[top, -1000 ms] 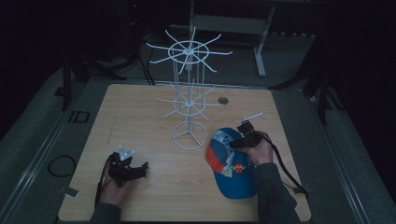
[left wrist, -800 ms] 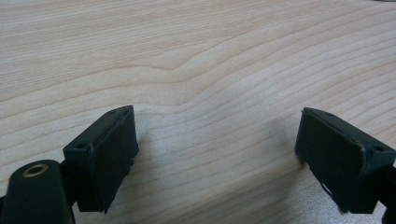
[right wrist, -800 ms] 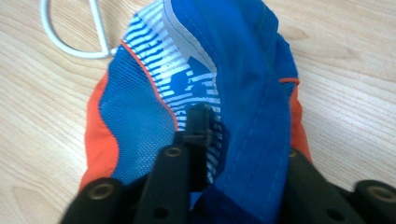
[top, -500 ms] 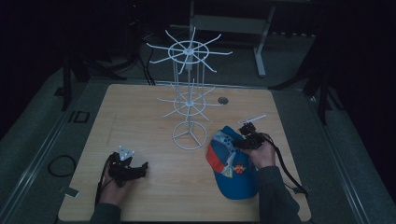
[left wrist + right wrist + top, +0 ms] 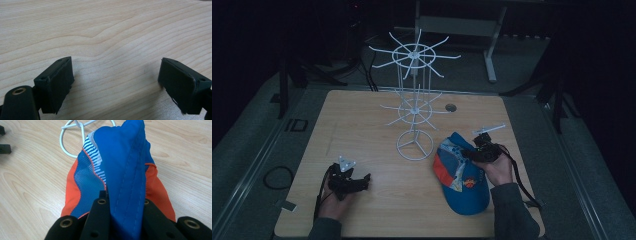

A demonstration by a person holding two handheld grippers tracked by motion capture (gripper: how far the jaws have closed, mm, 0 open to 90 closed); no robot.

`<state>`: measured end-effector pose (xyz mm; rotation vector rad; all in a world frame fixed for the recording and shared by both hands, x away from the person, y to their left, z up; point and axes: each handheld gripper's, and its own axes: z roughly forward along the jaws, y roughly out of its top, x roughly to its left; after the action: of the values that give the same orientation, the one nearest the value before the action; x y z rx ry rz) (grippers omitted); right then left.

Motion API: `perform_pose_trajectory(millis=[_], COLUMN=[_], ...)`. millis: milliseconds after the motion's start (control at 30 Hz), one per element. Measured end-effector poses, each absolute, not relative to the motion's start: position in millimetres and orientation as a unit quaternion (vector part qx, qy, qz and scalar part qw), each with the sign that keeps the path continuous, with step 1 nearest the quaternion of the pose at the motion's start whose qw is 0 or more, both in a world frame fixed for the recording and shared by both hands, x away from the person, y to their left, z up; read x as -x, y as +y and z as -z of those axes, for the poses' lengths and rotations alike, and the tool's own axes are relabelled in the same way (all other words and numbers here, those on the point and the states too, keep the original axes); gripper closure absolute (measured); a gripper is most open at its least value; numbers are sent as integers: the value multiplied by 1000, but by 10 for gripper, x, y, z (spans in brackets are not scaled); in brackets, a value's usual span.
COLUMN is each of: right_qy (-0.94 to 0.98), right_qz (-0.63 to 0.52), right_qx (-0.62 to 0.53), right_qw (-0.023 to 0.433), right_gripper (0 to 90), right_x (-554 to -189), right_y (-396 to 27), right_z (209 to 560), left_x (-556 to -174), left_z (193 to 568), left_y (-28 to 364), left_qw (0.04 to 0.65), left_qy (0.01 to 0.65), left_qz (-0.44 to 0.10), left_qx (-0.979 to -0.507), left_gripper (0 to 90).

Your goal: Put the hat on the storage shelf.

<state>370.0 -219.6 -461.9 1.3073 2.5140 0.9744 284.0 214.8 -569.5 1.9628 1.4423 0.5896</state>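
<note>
My right hand-held gripper pinched a fold of the blue and orange cap, which lay on the worktop just beside the white wire rack's base. Left hand-held gripper sat spread over bare wood. Risks, as I judged: thin fabric slipping free on lift; cap snagging a rack arm and tipping the rack.

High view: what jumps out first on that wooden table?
A tall white wire display rack stands at the table's middle. Right of its base lies a blue and orange cap, pinched by the right gripper. The left gripper rests open near the front left.
</note>
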Motion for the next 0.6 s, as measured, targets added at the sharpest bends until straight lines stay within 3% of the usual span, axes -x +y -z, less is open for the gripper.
perform_pose_trajectory(millis=[600], right_qy=[842], right_qz=[-334], right_qx=[-414], right_qw=[89], right_gripper=[872], right_x=[-3574], right_y=[-2186], right_z=[4418], left_x=[-2841], left_z=[5696], left_y=[2147], left_qw=[314], left_qy=[547], left_qz=[-224], left_qx=[-743], left_gripper=[134])
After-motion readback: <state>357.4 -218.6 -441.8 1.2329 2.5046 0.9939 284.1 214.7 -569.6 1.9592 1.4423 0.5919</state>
